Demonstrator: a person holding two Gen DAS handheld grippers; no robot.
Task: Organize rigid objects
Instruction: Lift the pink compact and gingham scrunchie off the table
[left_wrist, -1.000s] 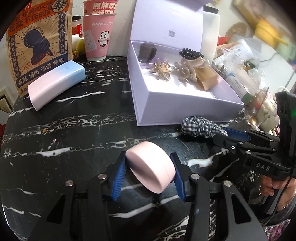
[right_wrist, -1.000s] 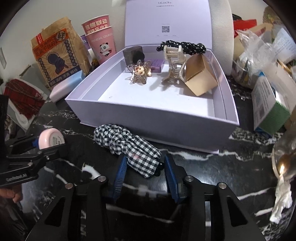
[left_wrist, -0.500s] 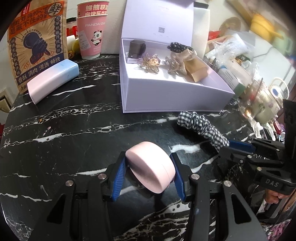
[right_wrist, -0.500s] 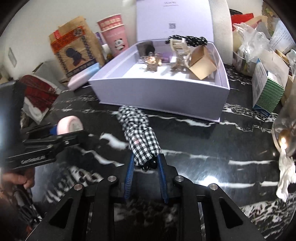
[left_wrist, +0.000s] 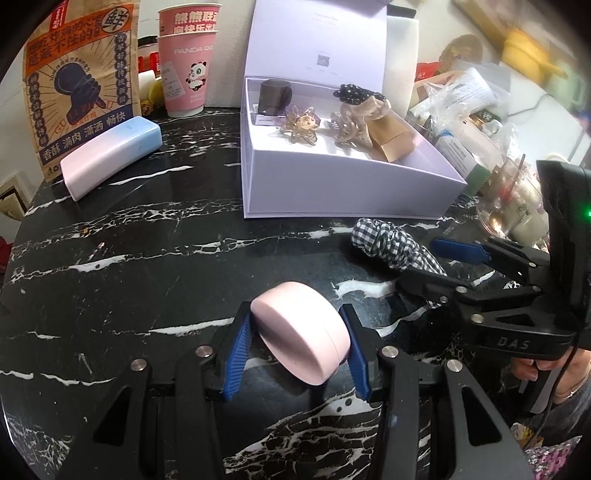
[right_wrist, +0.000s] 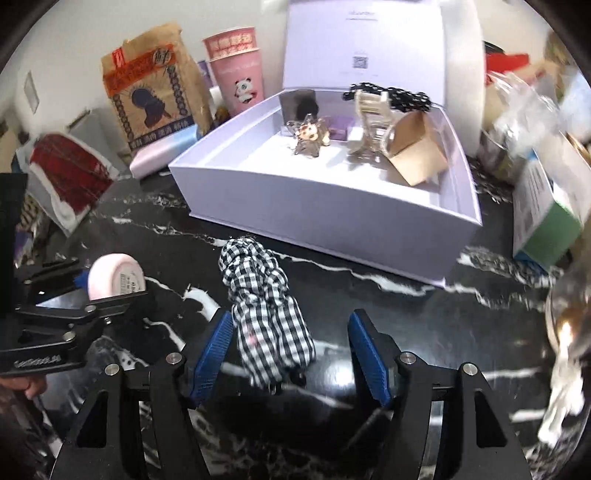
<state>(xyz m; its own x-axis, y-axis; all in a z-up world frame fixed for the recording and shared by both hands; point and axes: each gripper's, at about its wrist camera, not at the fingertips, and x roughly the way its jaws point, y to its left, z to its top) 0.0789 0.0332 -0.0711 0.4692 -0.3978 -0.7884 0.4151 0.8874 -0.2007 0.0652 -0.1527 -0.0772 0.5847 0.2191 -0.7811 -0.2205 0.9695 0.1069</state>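
Sorting status, left wrist view: partly done; several small items already sit in the lavender box (left_wrist: 332, 192), among them a dark cube (left_wrist: 274, 96), a gold star clip (left_wrist: 301, 124), a beige claw clip (left_wrist: 351, 125) and a tan carton (left_wrist: 393, 142).
Left gripper (left_wrist: 293, 347): clamped on the pink round case (left_wrist: 301, 332), held just above the black marble table (left_wrist: 129, 258), well short of the box.
Still outside: a pink-and-blue case (left_wrist: 110, 160) lies near the table's far left edge.
Right wrist view, right gripper (right_wrist: 291, 354): its jaws have just been opening and stand apart, with the checked hair tie (right_wrist: 264, 306) between the pads but not pressed.
Hair tie's place: on the table in front of the box wall.
Left to do, as I judge: box the pink case, the hair tie and the long case.
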